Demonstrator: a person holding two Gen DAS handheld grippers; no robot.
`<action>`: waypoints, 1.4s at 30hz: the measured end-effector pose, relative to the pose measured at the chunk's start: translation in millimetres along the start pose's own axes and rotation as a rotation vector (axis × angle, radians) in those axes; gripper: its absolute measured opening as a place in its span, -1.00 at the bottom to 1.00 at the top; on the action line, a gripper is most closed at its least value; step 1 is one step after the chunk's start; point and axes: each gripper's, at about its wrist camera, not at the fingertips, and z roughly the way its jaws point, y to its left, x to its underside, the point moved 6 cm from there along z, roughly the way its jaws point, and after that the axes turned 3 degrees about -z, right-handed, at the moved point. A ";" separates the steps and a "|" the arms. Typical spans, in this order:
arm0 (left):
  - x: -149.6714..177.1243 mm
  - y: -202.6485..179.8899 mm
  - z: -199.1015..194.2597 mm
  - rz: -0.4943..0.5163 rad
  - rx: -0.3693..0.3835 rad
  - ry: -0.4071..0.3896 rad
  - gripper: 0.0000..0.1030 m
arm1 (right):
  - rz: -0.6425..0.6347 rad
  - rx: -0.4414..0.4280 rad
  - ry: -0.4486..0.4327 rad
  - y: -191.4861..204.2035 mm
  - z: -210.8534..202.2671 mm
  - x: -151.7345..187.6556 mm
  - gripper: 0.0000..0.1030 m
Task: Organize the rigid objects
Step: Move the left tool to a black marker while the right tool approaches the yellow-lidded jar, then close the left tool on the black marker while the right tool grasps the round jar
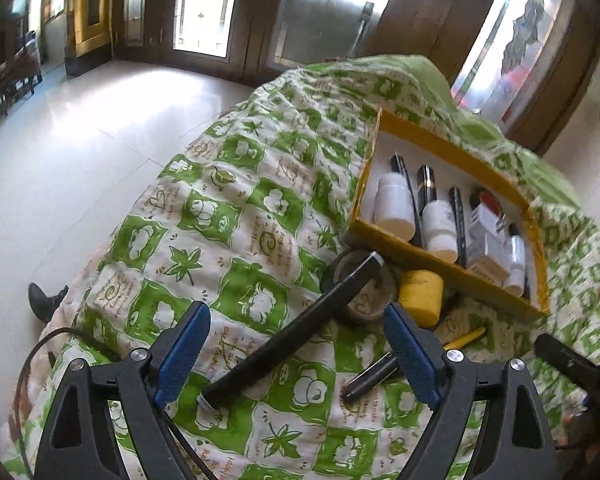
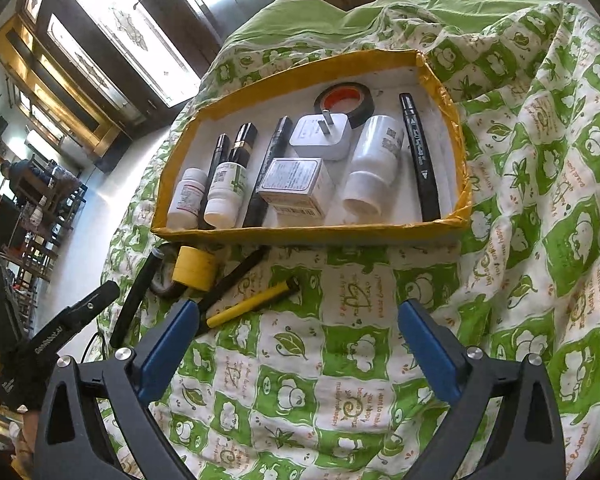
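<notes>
From the left wrist camera, the left gripper [image 1: 296,354] had its blue-padded fingers [image 1: 182,350] spread wide apart, holding nothing, above a green and white quilt [image 1: 228,216]. Between the fingers a long black stick [image 1: 296,330] lay slanted on the quilt, its far end resting against a roll of tape [image 1: 358,286] just in front of the yellow box [image 1: 440,152]. A yellow roll [image 1: 420,296] sat right beside that tape, touching the box's near wall. Nearer than the box lay a black pen [image 1: 370,380] and a yellow pen [image 1: 464,338], the latter partly hidden by the right finger. Inside the box, white bottles [image 1: 396,206], dark pens and a small carton [image 1: 486,244] lay side by side.

From the right wrist camera, the right gripper [image 2: 298,344] also stood open, jaws wide and empty, facing the yellow box [image 2: 300,70]. In the box, left to right, lay a small white bottle [image 2: 186,198], a black pen [image 2: 216,168], a green-labelled bottle [image 2: 228,190], another dark pen [image 2: 270,172], a carton [image 2: 296,186], a white plug [image 2: 320,136], a larger white bottle [image 2: 374,164] and a black marker [image 2: 420,156]; a black tape ring [image 2: 344,102] lay at the back. In front of the box's left corner sat the yellow roll [image 2: 196,268], the yellow pen [image 2: 252,304] and a black pen [image 2: 236,276]. The tape behind the roll looked brownish, though it was mostly hidden
</notes>
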 end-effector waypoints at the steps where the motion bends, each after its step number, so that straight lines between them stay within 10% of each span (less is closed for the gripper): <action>1: 1.7 -2.3 3.2 0.024 -0.019 0.012 0.75 | -0.001 -0.001 0.001 0.3 -0.1 0.0 0.94; 5: 9.8 -8.8 13.8 0.104 -0.062 0.060 0.60 | -0.001 -0.002 0.005 0.9 0.8 0.5 0.94; 9: 15.2 -12.6 25.1 0.141 -0.066 0.111 -0.08 | -0.005 -0.001 0.012 1.8 1.9 1.4 0.94; 15: 18.4 -14.9 35.0 0.168 -0.087 0.143 -0.24 | -0.013 -0.002 0.020 4.4 4.8 3.1 0.94; 18: 17.1 -16.3 33.0 0.164 -0.074 0.138 -0.73 | -0.019 -0.003 0.024 5.7 5.7 3.6 0.94; 25: 14.5 -19.0 14.9 0.132 0.007 0.102 -0.73 | -0.127 -0.051 0.043 30.4 11.5 5.7 0.90; 30: 16.0 -19.5 18.5 0.114 0.028 0.120 -0.73 | -0.204 -0.103 0.082 62.3 27.4 2.4 0.40; 36: 16.0 -17.7 23.0 0.102 0.027 0.129 -0.73 | -0.018 -0.261 0.164 78.7 65.6 -13.7 0.28; 42: 18.1 -19.5 24.7 0.109 0.028 0.136 -0.73 | 0.039 -0.207 0.192 84.9 98.6 -21.0 0.23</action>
